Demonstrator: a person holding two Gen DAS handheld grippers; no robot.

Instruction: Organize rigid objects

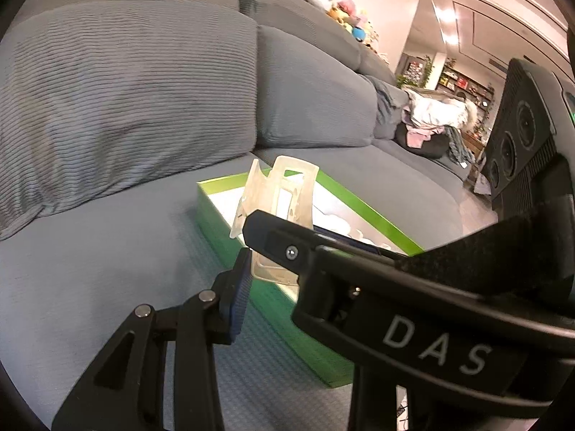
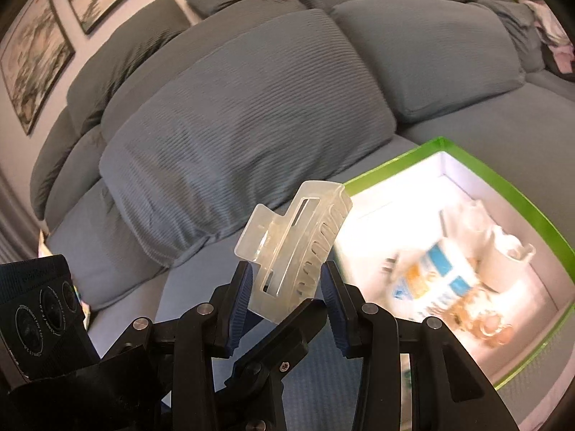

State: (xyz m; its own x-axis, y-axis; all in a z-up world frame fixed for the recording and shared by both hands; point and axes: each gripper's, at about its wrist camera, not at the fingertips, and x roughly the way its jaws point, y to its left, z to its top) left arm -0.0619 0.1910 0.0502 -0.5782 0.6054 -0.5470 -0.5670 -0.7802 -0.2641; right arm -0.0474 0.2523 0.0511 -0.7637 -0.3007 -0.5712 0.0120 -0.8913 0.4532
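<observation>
A translucent hair claw clip (image 1: 278,197) is held up over the grey sofa seat by both grippers. My left gripper (image 1: 273,269) is shut on its lower end; only its left blue pad (image 1: 240,287) shows, because the right gripper's black finger (image 1: 284,248) crosses in front of the other one. In the right wrist view the clip (image 2: 298,240) stands tilted between the blue pads of my right gripper (image 2: 287,282), which is shut on it. The left gripper's finger (image 2: 284,337) comes up from below to the clip's base. A green box (image 2: 395,163) lies open just to the right.
The green box (image 1: 359,203) has a white inside and holds a white cup (image 2: 503,255), a blue-and-white packet (image 2: 438,269) and gold pieces (image 2: 485,327). Grey back cushions (image 2: 244,125) rise behind. Clothes (image 1: 435,115) are piled at the sofa's far end.
</observation>
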